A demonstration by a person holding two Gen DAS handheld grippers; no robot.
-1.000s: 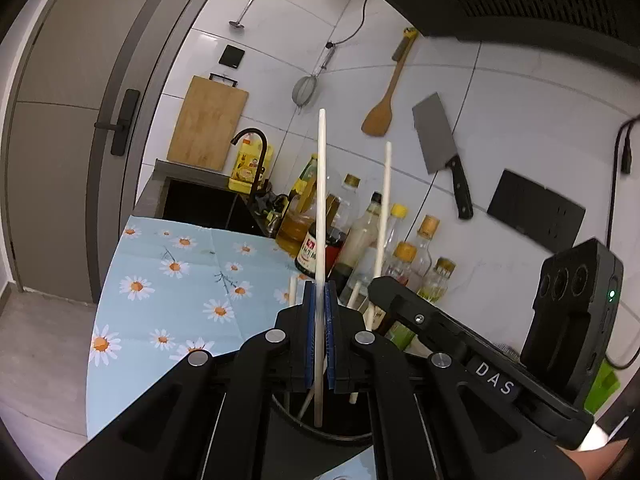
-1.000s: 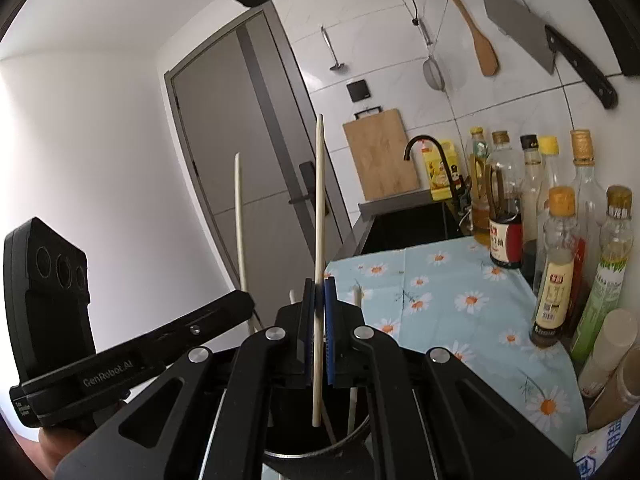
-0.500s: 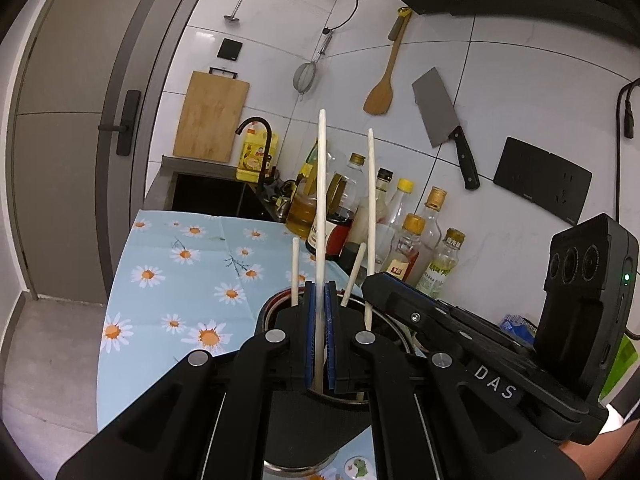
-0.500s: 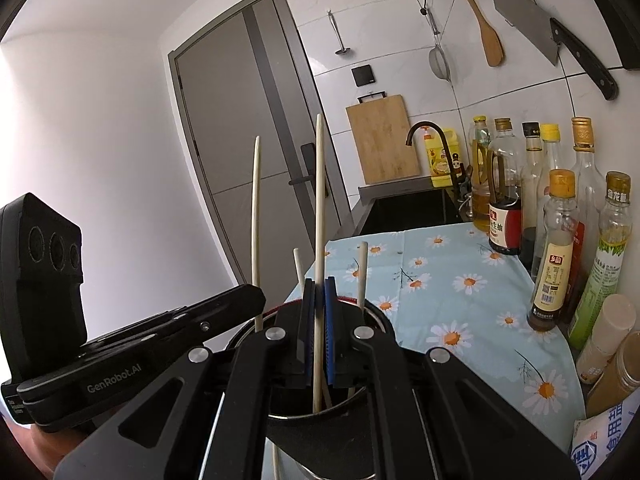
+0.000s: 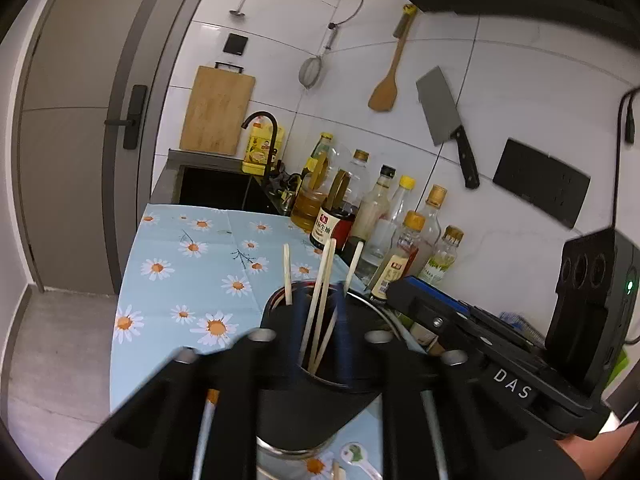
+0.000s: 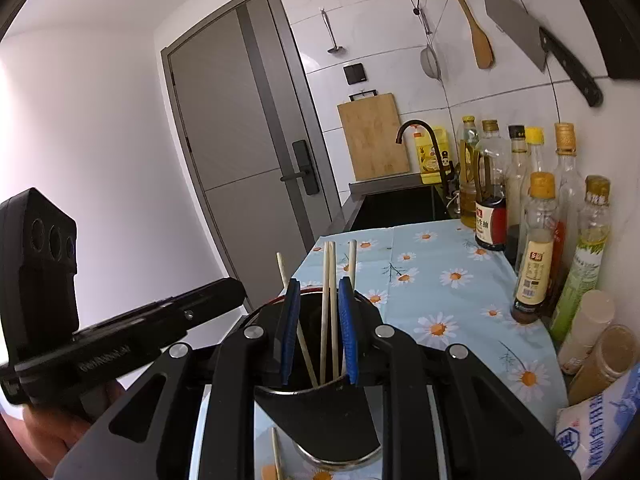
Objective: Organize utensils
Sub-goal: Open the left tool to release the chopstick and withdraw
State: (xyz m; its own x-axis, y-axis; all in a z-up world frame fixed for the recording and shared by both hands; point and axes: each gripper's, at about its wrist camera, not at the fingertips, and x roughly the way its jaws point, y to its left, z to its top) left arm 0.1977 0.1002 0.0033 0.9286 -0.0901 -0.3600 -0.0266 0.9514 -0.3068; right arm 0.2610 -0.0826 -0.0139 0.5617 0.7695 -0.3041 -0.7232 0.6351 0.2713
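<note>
Chopsticks [image 6: 328, 304] upright in holder [image 6: 320, 396], both grippers' jaws spread, daisy tablecloth [image 6: 440, 280], tiled kitchen wall [image 5: 500, 92]

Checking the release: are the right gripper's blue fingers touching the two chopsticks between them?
Apart. The right wrist view shows open space on both sides between the right gripper's blue fingers and the two chopsticks standing in the holder.

Pale wooden chopsticks [image 5: 320, 296], four sticks, stood on end in a dark round holder [image 5: 304, 408] on the near part of the daisy-print cloth. Leaned at slightly different angles, tips fanned above the rim, two close together in the middle [image 6: 329, 300]. Another stick [image 6: 276, 456] lay flat beside the holder's base.
</note>
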